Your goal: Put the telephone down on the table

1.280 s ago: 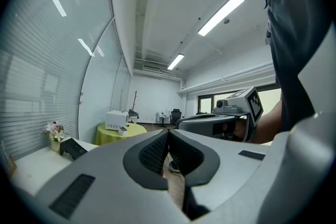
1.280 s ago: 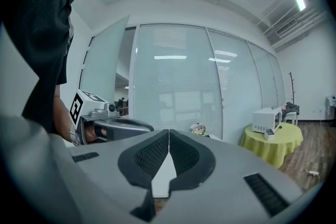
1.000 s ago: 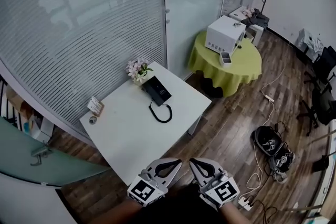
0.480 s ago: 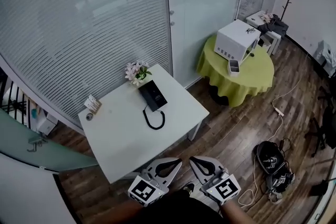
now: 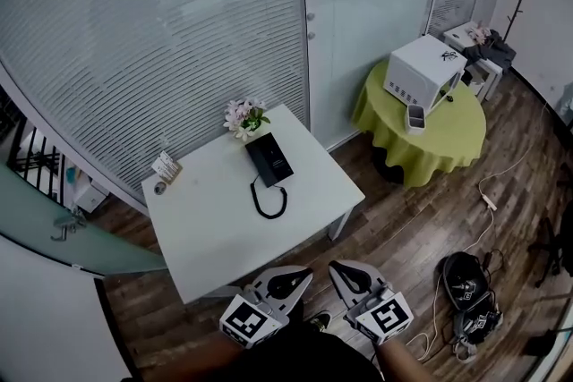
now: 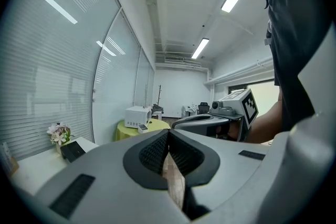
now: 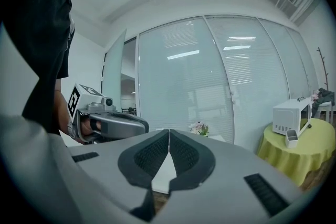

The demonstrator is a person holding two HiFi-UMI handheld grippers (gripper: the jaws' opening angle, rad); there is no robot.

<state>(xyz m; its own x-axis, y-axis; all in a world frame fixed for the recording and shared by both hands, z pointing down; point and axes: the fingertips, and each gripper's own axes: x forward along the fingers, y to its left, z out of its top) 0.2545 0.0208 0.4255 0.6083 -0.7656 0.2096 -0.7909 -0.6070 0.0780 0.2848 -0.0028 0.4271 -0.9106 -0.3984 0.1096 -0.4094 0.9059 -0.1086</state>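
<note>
Both grippers empty, telephone lying across the surface

I hold my left gripper point(image 5: 295, 277) and my right gripper point(image 5: 345, 273) low and side by side in front of me, both aimed roughly level toward the white surface point(image 5: 215, 233). In the left gripper view my fingers are pressed together with nothing between them. The right gripper view shows the same: fingers closed tip to tip and empty. Neither gripper touches the surface; both hang over the wooden floor point(image 5: 394, 219) at its near edge.

The telephone point(image 5: 269, 160) is black and lies flat on the far part of the surface, well apart from my fingers. Its black cord point(image 5: 269, 202) curls in a loop toward me from the near end. Just beyond the telephone, at the far corner, stands a small bunch of pale flowers point(image 5: 243, 116). A little card point(image 5: 165, 165) sits at the left corner, with a small round object just beside it.

Behind the surface runs a glass wall with blinds point(image 5: 152, 40). To the right, apart from it, a round surface under a green cloth point(image 5: 430, 139) carries a white box-shaped appliance point(image 5: 423, 72). A dark bag point(image 5: 461, 273) lies on the floor at the right
</note>
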